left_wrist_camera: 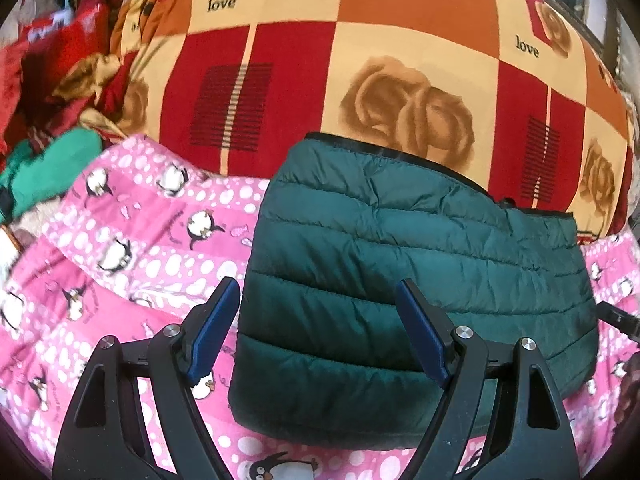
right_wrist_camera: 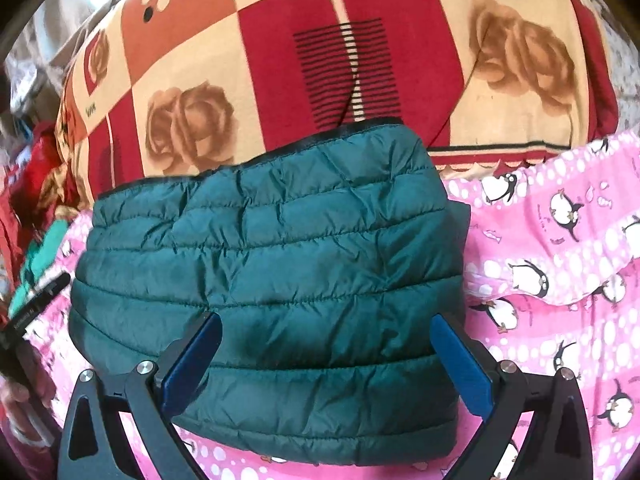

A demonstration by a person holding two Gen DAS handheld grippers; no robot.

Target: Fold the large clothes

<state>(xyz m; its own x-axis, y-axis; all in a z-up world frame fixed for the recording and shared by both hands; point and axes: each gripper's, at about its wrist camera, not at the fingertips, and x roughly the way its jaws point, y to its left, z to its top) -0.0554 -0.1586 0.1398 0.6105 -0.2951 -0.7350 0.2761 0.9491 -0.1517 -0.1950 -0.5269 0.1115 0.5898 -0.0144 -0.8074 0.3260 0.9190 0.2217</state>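
Left gripper point(left_wrist_camera: 318, 312) sat nearest, jaws spread wide, holding nothing, poised over the folded green puffer jacket point(left_wrist_camera: 400, 272). Jacket lay flat on the pink penguin blanket point(left_wrist_camera: 120, 248), its far edge against the red-and-cream rose blanket point(left_wrist_camera: 320, 60). Right gripper point(right_wrist_camera: 326, 350) likewise gaped, empty, above the jacket.
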